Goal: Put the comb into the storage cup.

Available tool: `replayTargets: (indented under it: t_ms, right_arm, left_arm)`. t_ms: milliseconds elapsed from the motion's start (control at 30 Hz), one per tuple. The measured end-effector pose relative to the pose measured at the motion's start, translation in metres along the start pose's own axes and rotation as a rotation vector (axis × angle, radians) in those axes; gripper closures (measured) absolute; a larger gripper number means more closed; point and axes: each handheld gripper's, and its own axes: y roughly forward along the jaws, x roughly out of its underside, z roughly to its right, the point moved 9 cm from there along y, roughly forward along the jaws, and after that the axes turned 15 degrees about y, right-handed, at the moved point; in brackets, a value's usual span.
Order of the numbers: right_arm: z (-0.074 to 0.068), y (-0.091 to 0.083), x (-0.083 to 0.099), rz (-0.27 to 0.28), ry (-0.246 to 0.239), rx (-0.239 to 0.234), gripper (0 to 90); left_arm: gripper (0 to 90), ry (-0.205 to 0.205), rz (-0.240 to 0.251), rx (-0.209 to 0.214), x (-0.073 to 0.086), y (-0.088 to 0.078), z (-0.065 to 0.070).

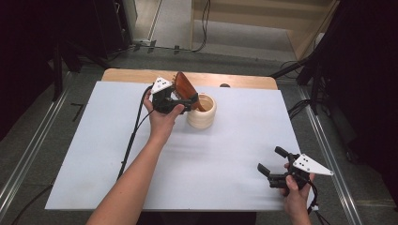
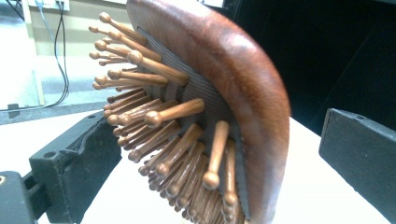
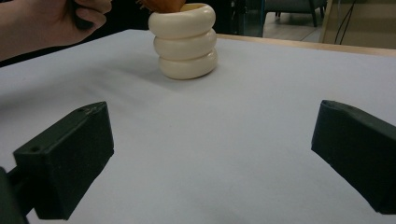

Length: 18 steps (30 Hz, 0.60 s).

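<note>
Inside the cream holder [image 1: 202, 111], the hairbrush [image 1: 185, 86] handle is hidden; both tongs gape wide, gripping nothing.

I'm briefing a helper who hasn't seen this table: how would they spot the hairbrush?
On the white table, find the cream ringed cup near the far edge. The wooden hairbrush stands handle-down in it, between the left gripper's open jaws, reddish-brown with round-tipped wooden pins.

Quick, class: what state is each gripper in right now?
Left gripper: open, hairbrush between its jaws, not clamped.
Right gripper: open, holding nothing.
</note>
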Motion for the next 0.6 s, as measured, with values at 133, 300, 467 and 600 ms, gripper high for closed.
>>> replayTargets:
  t_ms: [133,300,467,600]
  right_arm:
    - [-0.0003,0.0008,0.0001,-0.003,-0.007,-0.001,0.0]
    - [-0.0001,0.0009,0.0003,-0.004,-0.004,0.001,0.0]
    - [0.0005,0.0010,0.0007,-0.006,-0.004,0.003,0.0]
    - [0.0006,0.0014,0.0009,-0.006,-0.003,0.003,0.0]
  left_arm:
    - [0.0,0.007,-0.002,0.007,-0.0008,-0.0026,0.0016]
    - [0.0,0.009,0.001,0.017,-0.0009,-0.0054,0.0023]
    - [0.0,0.024,-0.001,0.021,-0.0007,-0.0085,0.0035]
    - [0.0,0.035,-0.005,0.023,0.0000,-0.0103,0.0043]
